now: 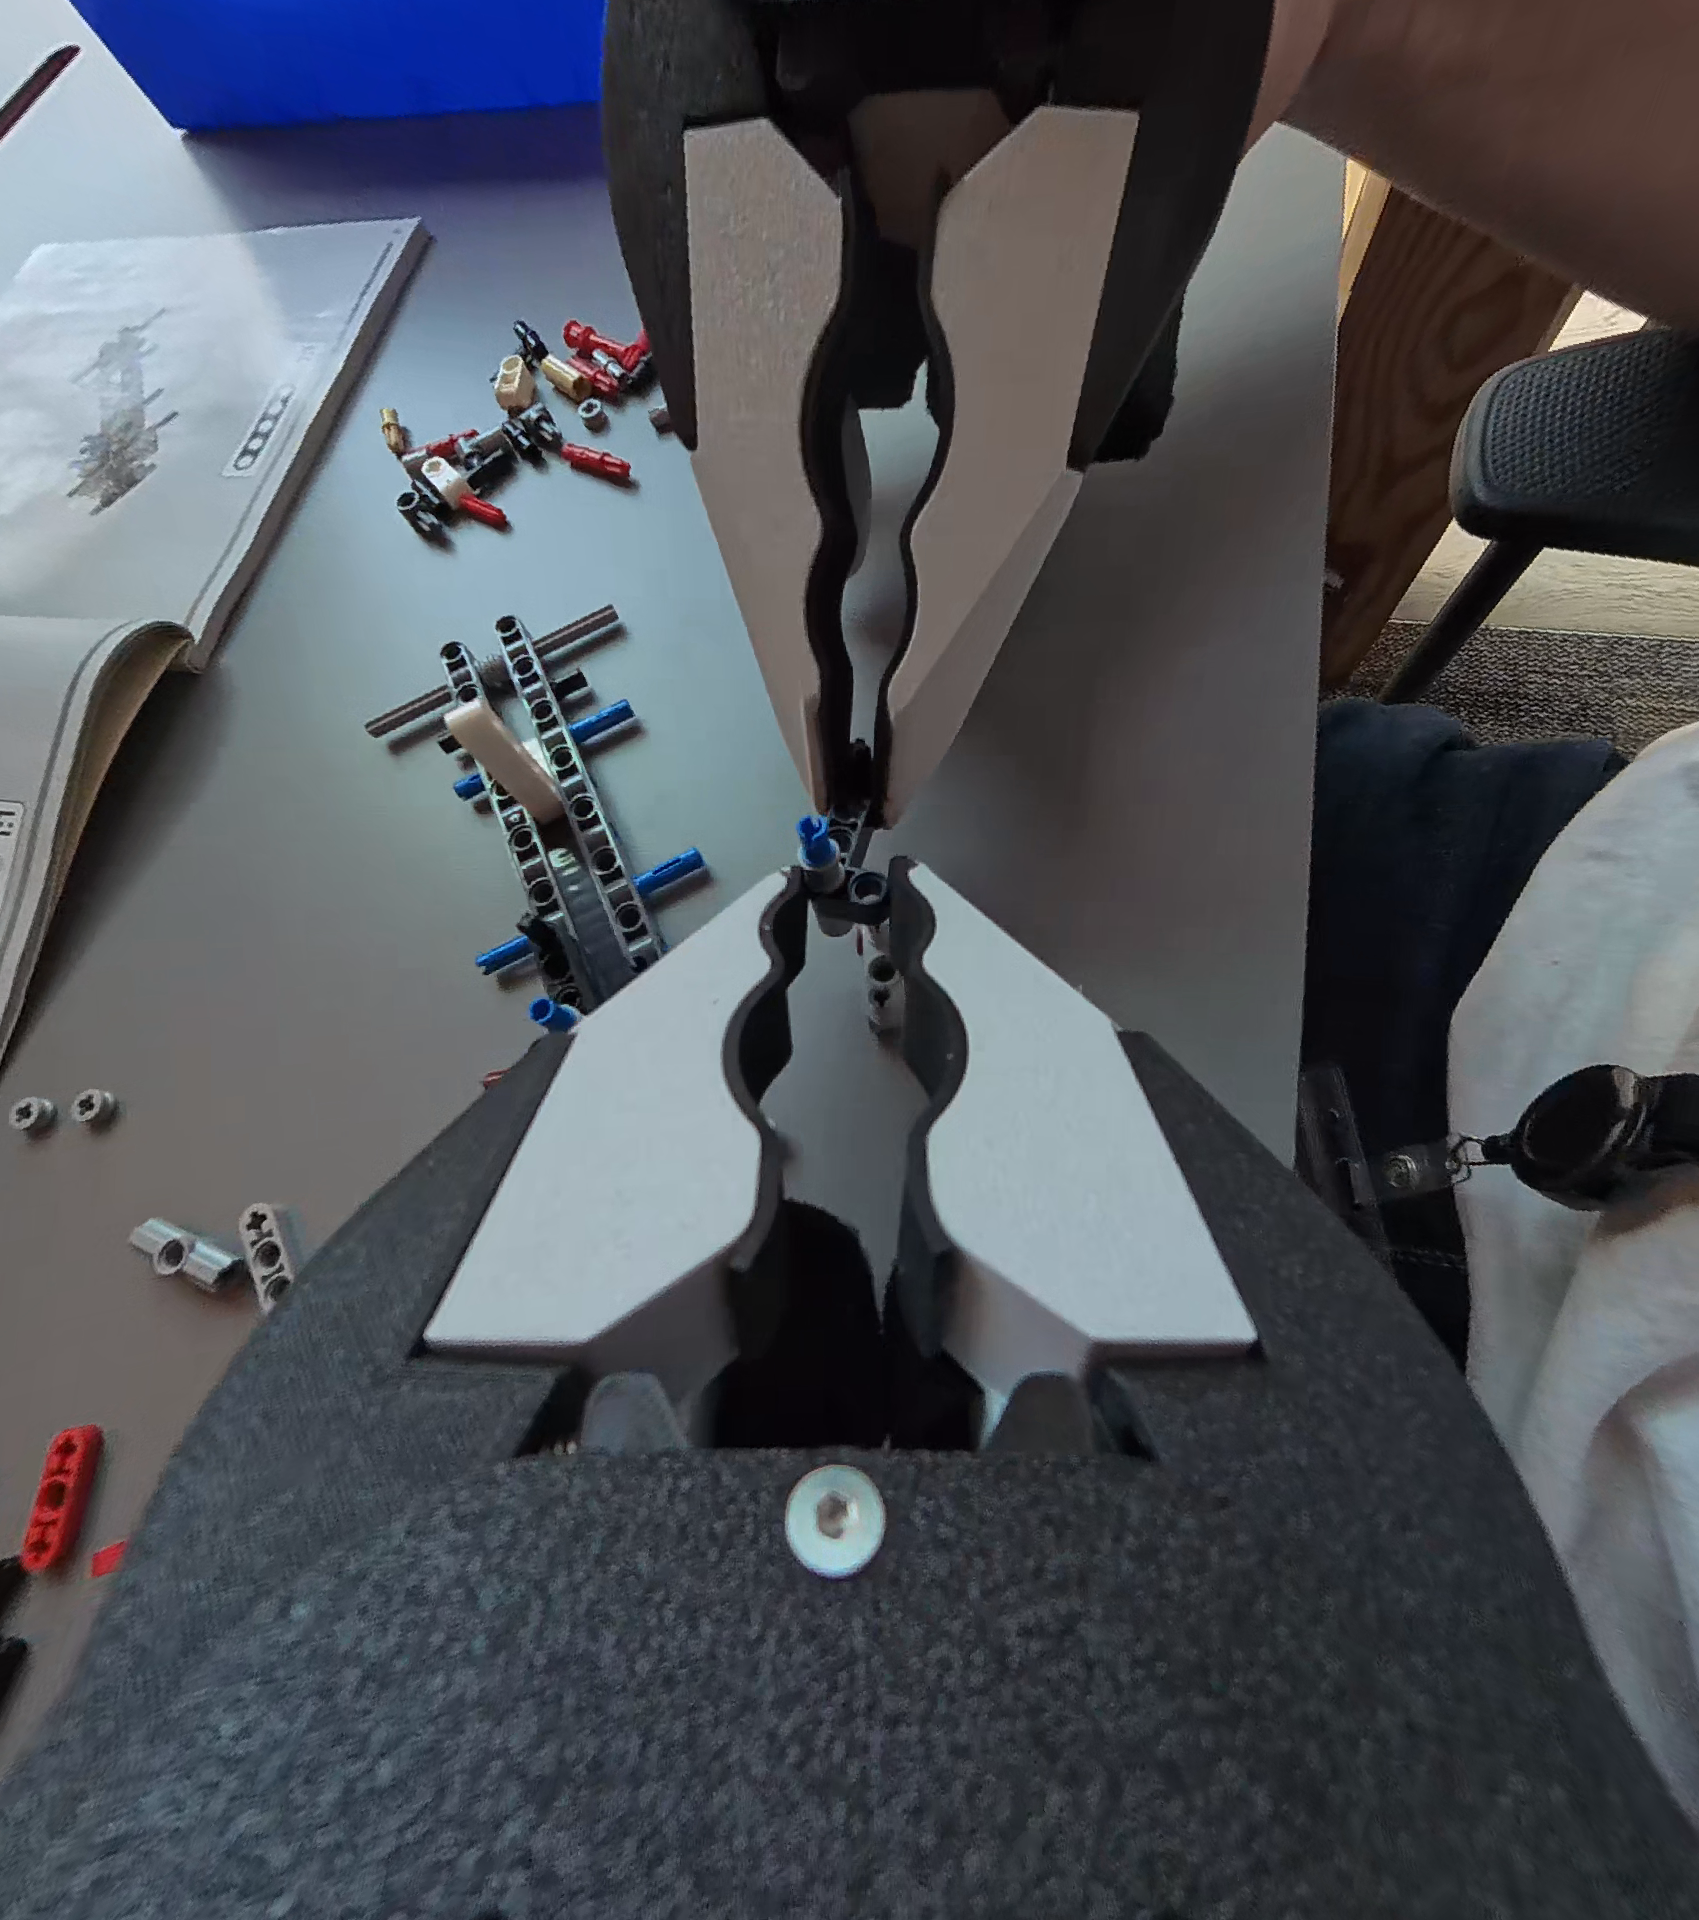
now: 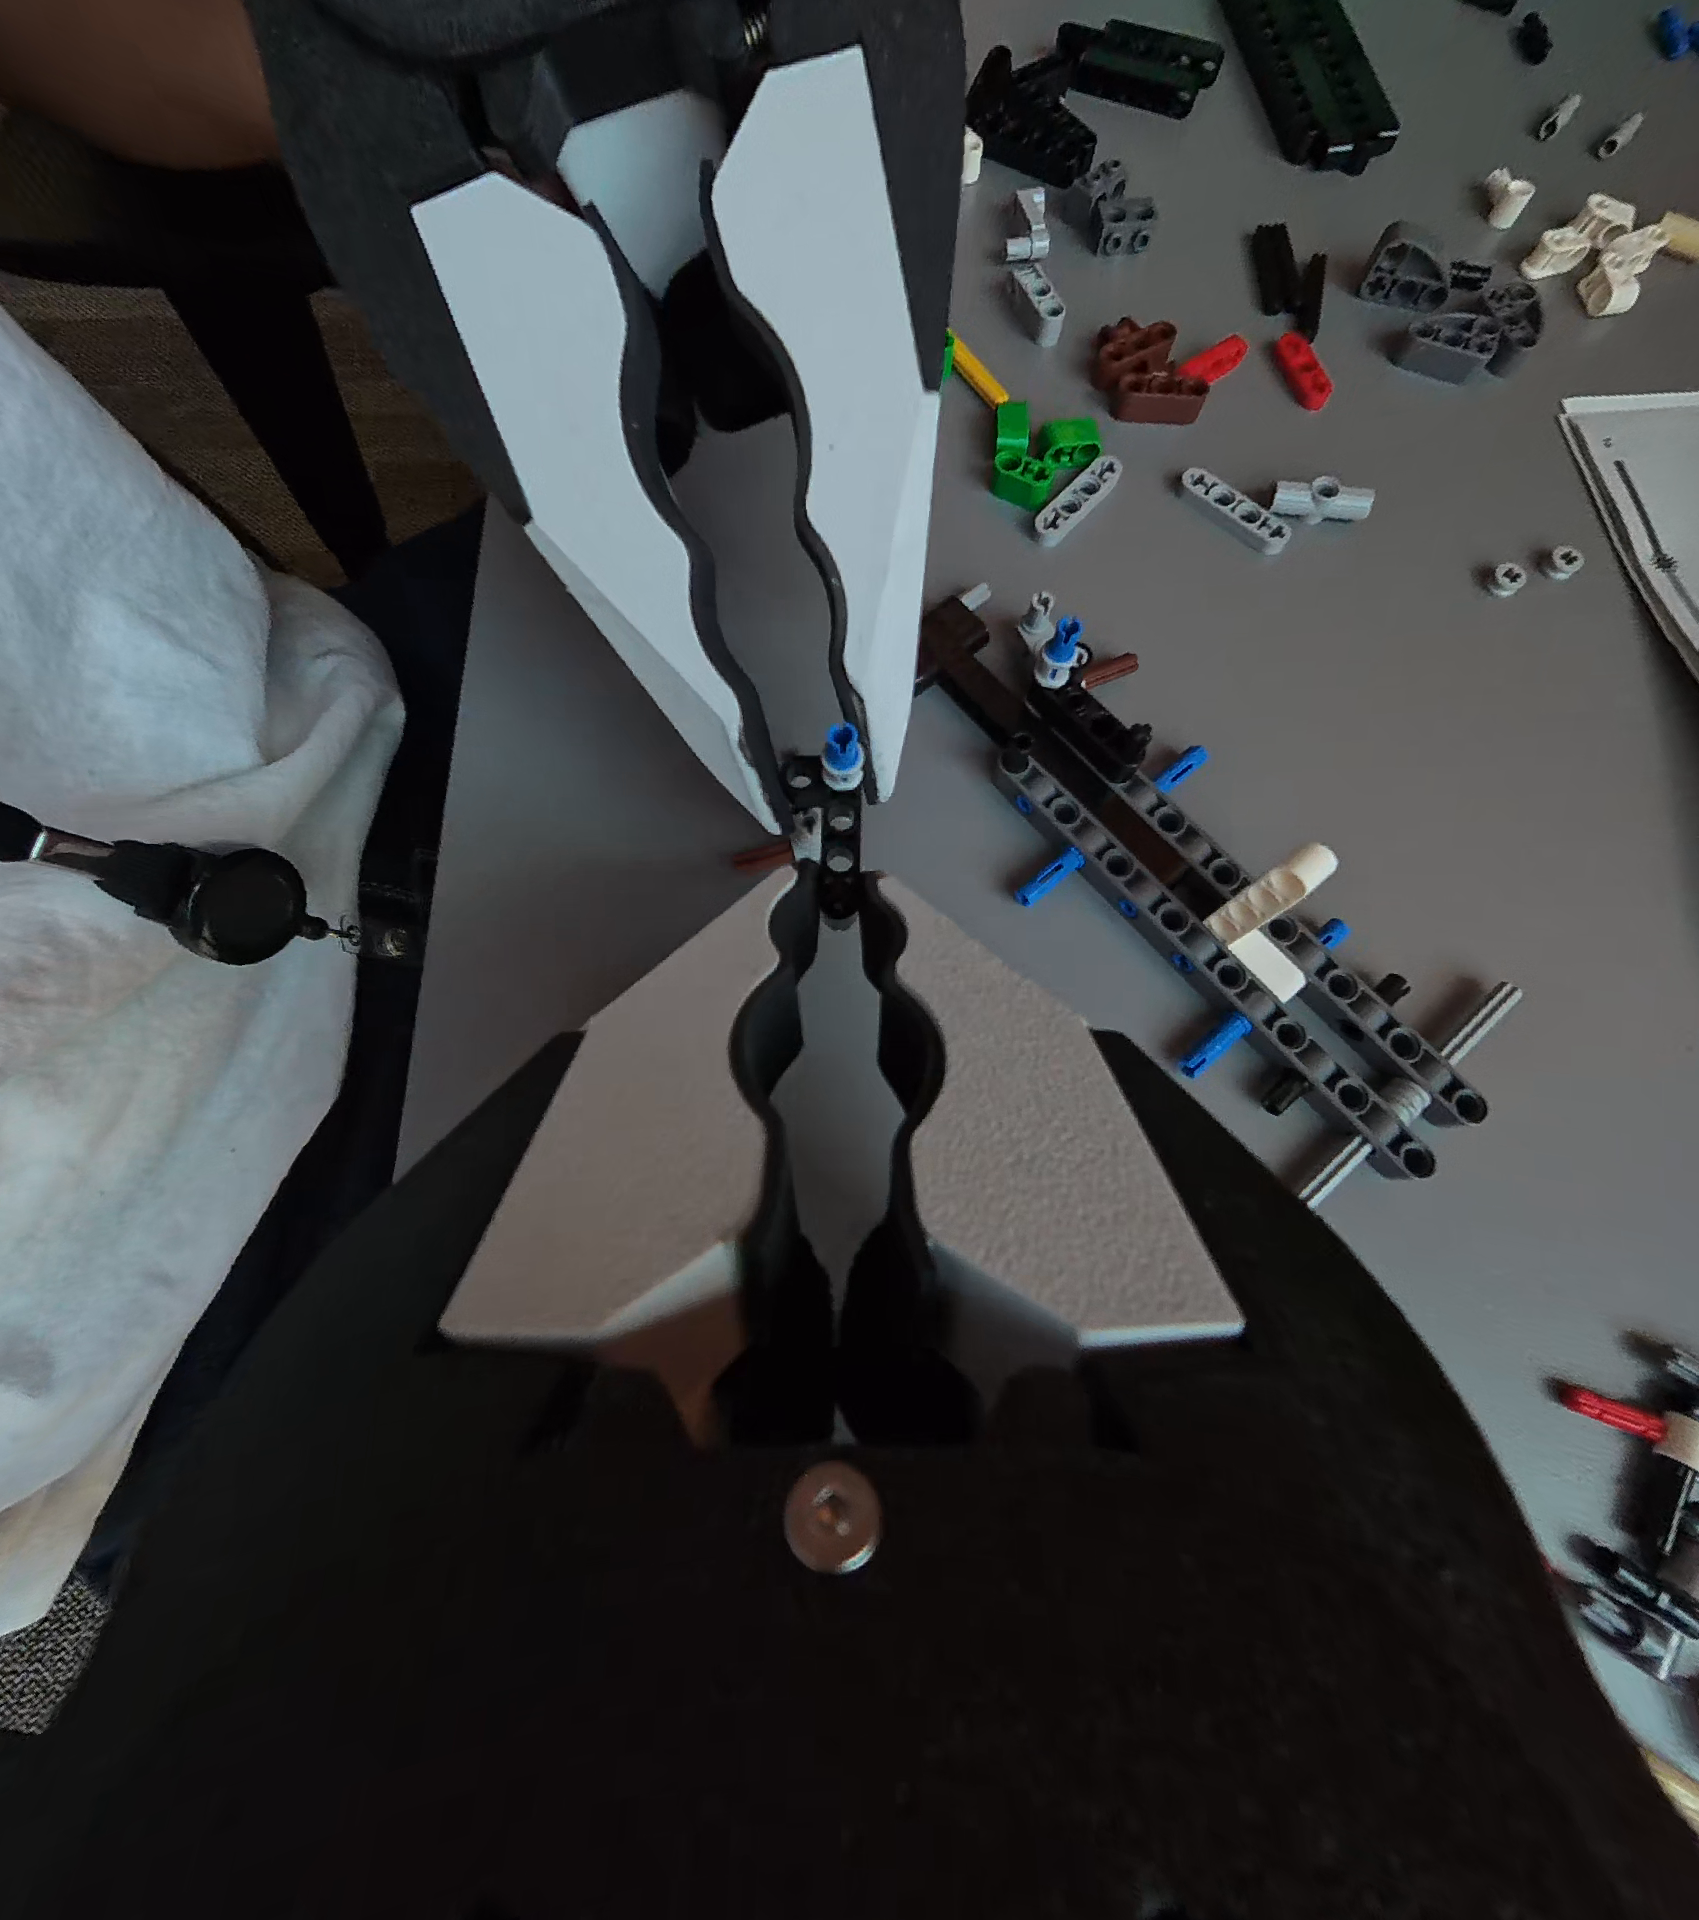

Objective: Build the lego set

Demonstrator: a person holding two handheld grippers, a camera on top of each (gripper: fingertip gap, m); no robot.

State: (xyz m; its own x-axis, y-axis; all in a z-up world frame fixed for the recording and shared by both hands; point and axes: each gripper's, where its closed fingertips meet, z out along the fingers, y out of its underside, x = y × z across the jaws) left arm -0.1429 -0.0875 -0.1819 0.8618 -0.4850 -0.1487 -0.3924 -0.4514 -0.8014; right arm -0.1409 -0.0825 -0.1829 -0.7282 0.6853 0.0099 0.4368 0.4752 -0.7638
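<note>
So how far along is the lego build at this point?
Early to middle. Done: a long grey beam frame with blue pins and a cream lever lies assembled on the table. In hand: both claws, left and right, pinch a small black beam with a blue pin between them. Left: many loose parts lie unsorted, and the instruction booklet lies open.

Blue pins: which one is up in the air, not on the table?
The blue pin on the small black piece pinched between both tools; the other blue pins sit in the long grey assembly on the table.

Print visible on open instruction booklet [image 1: 128, 436], beside scale bar; wording not given here
</note>
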